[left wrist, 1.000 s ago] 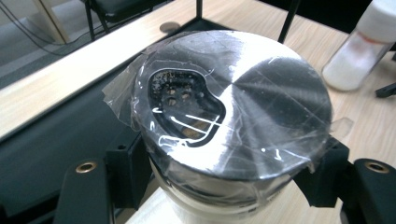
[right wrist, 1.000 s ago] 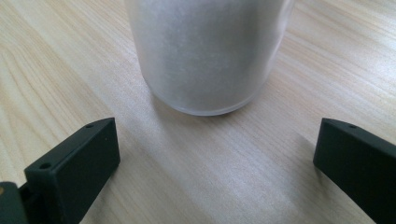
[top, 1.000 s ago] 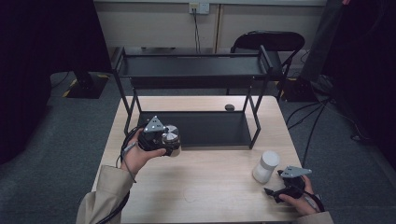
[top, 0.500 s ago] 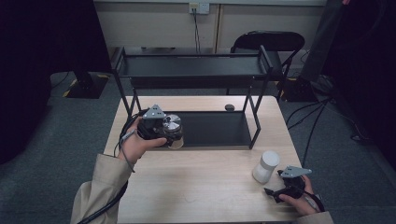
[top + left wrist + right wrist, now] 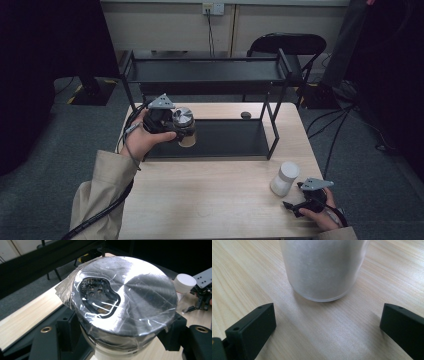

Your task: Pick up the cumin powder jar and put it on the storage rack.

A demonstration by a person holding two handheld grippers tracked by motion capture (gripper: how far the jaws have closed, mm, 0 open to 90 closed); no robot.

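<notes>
- From my screen I see a light wooden counter [image 5: 220,200] in the middle of the room, its grain running left to right.
- A black metal two-tier shelf [image 5: 205,72] stands on the far half of the counter.
- Grey carpet [image 5: 45,190] covers the floor on both sides.
- Behind the counter a black chair [image 5: 285,42] faces a pale, cream-coloured wall [image 5: 165,25].
- A wall socket [image 5: 212,7] sits at the far wall, with a cable hanging down from it.
- Dark cables [image 5: 345,125] trail over the carpet at the right.
- The far corners, left and right, lie in deep shadow; I can't make out details there.
</notes>
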